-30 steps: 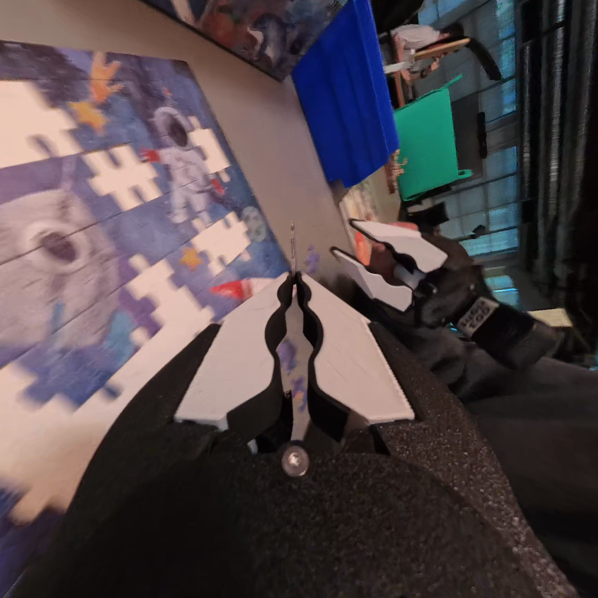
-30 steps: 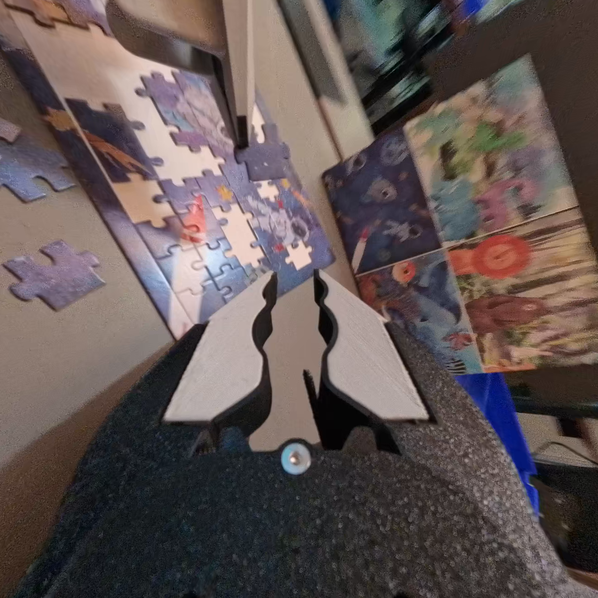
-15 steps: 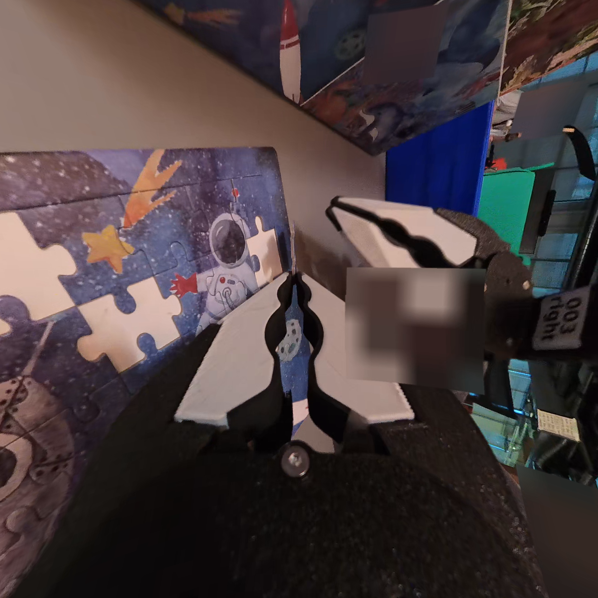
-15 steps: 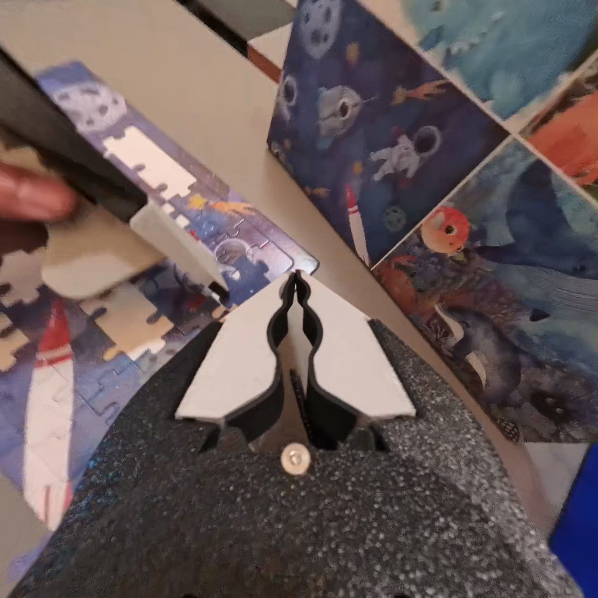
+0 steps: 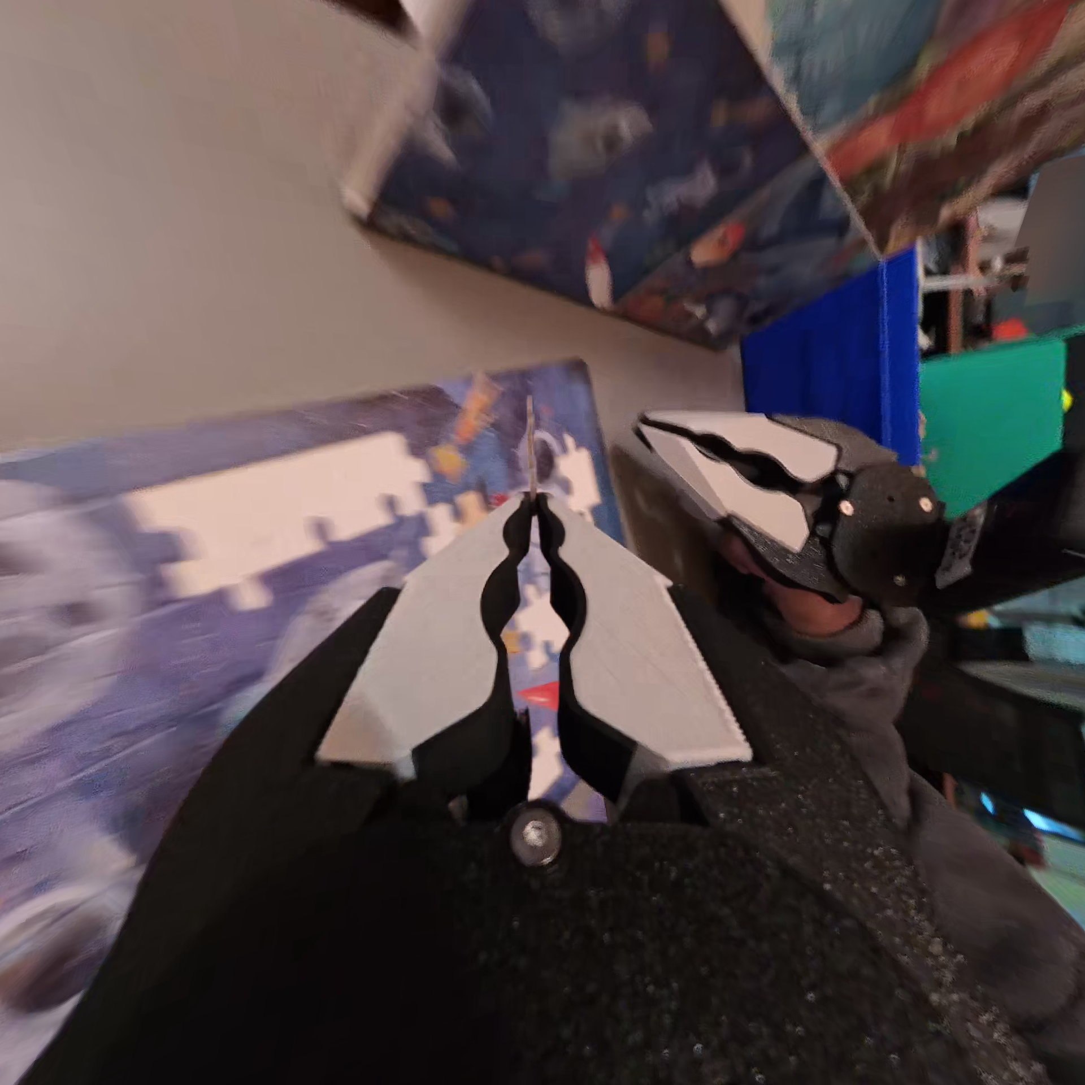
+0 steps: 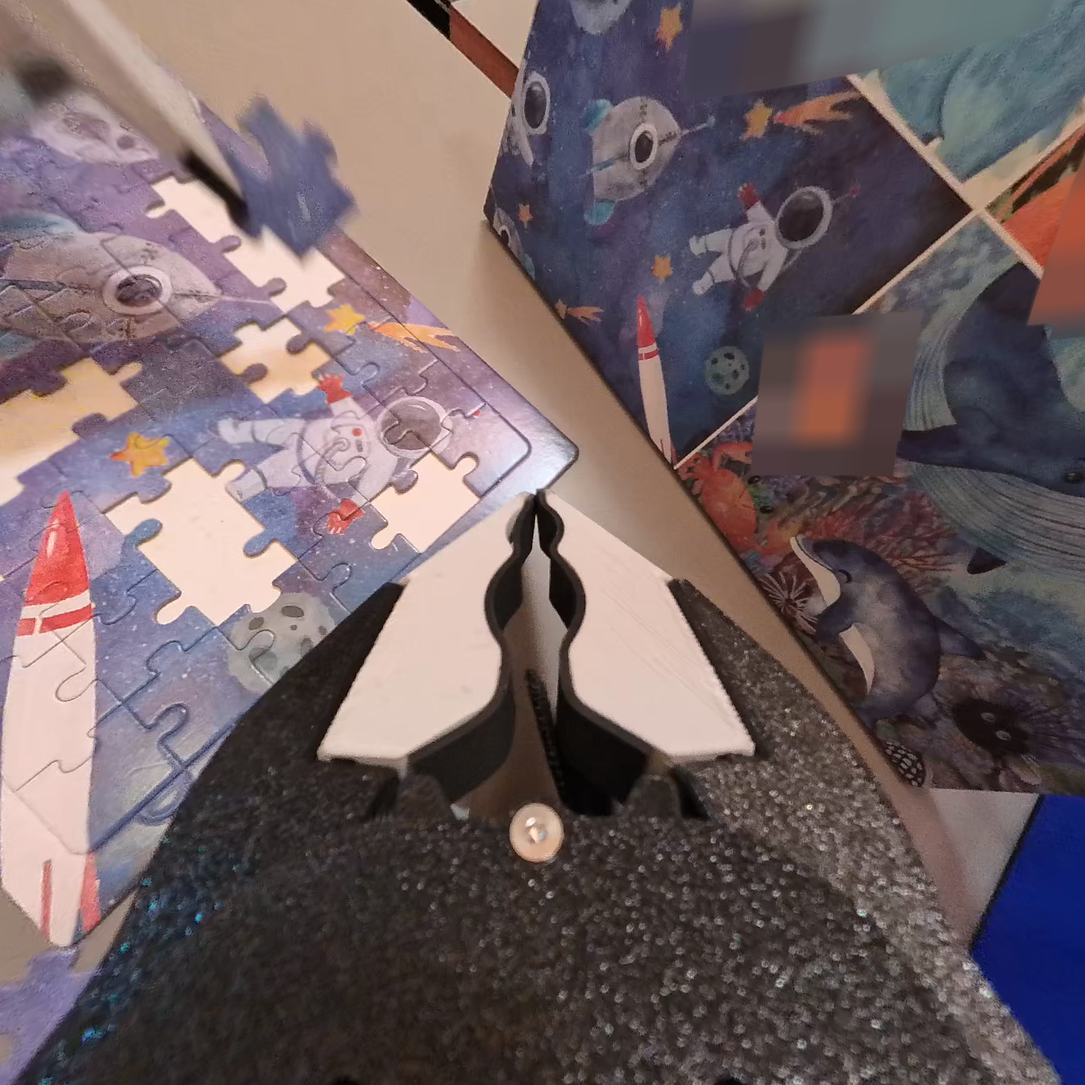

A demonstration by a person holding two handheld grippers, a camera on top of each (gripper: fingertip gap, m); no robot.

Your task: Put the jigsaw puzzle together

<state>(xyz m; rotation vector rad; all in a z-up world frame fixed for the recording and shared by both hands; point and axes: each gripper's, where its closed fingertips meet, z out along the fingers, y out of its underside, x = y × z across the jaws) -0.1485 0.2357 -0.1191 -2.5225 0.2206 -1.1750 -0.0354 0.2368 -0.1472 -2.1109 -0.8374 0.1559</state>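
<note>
A space-picture jigsaw board lies on the beige table, with several cream gaps (image 6: 194,528) among joined pieces; it also shows blurred in the left wrist view (image 5: 282,516). My left gripper (image 5: 533,499) is shut on a thin blue puzzle piece (image 5: 531,446), seen edge-on above the board's far right part. In the right wrist view that piece (image 6: 287,188) hangs blurred over the board's far edge. My right gripper (image 6: 537,499) is shut and empty, just off the board's right corner. It also shows to the right in the left wrist view (image 5: 646,431).
A large puzzle box (image 6: 734,235) with space and sea pictures lies on the table just behind and right of the board; it also shows in the left wrist view (image 5: 587,176). A blue panel (image 5: 834,376) and a green one (image 5: 992,411) stand beyond the table edge. The tips of one gripper are about 12 centimetres away from the tips of the other.
My right gripper went from open to shut and swung to the board's right corner. My left gripper, still shut on the piece, carried it toward the board's far edge.
</note>
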